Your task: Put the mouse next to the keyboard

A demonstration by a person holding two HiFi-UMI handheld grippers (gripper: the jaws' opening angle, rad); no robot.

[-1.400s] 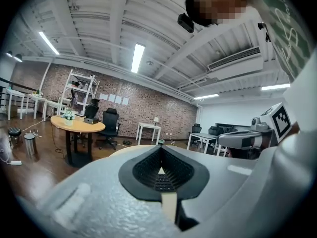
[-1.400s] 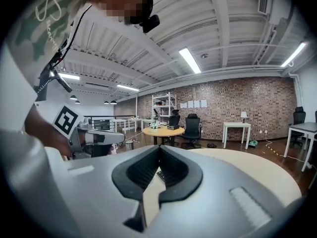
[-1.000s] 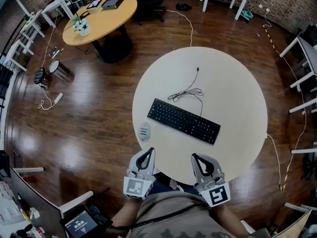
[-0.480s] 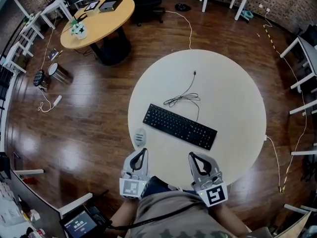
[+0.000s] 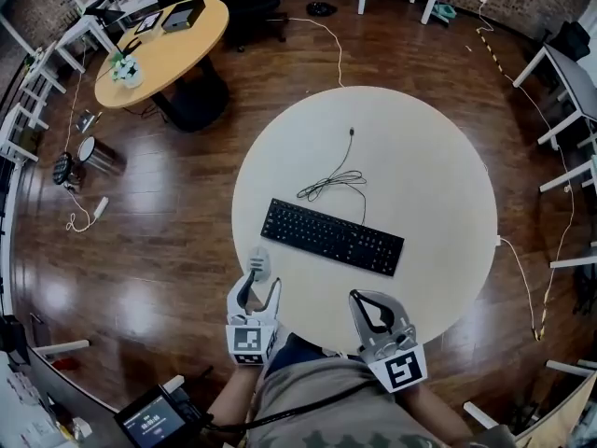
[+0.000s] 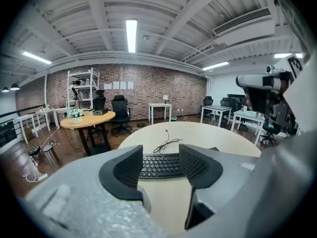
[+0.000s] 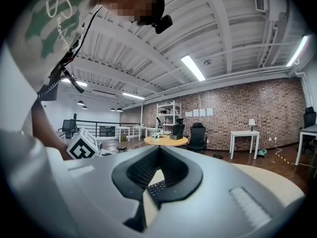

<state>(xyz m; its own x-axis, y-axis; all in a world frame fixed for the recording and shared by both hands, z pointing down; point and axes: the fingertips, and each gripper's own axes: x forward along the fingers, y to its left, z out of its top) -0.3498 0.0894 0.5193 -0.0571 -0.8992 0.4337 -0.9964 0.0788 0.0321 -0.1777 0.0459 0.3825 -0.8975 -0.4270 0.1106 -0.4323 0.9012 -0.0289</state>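
The left gripper (image 5: 256, 286) has come down just behind the small grey plastic mouse (image 5: 258, 261), its jaws just opened and empty. The right gripper (image 5: 360, 297) is closed. The mouse is probably light and smooth, so grip its sides.

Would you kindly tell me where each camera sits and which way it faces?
Head view: on the person's head, facing steeply down at the white table, keyboard and mouse; shows left gripper, right gripper, arms, shirt.
Left gripper view: on that gripper, facing across the white table toward the keyboard; its jaws, just opening, have nothing between them.
Right gripper view: on that gripper, facing the brick wall; shut jaws and shirt show.
Shared: both gripper views see the keyboard.
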